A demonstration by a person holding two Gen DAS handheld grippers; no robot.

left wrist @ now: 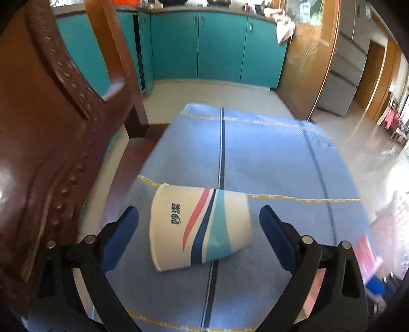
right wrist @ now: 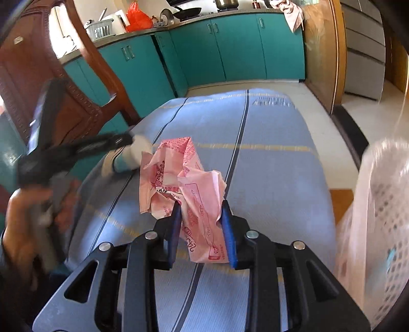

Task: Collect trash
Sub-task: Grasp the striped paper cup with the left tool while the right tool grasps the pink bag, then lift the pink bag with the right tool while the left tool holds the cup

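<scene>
My right tongs (right wrist: 200, 229) are pinching the pink bag (right wrist: 184, 184), a crumpled thin plastic sack with red print, pads clamped on its near end and the rest bunched up ahead of them over the cloth (right wrist: 268, 178). My left tongs (left wrist: 199, 227) are spread wide, with the cup (left wrist: 199, 227) between the pads and a gap on both sides, neither pad touching. The cup is paper, cream with red, navy and teal swooshes, and lies on its side across a navy stripe, rim to the left. Cloth is blue ribbed weave with navy and yellow lines, flat, open room ahead of the cup to the far edge. Left edge is tight: carved dark wood chair (left wrist: 51, 127) sits just beside it. Only the right view shows the basket (right wrist: 383, 217), white perforated plastic lined with a clear bag, just off the cloth's right edge; also my left hand (right wrist: 28, 219) on its tongs, blurred, tips at the cup (right wrist: 127, 155), which lies just left of the bag. Left view catches only a pink sliver at its right edge. Far: tile floor (left wrist: 204, 92), teal cabinets (left wrist: 217, 46), cluttered counter (right wrist: 153, 23) on top.
</scene>
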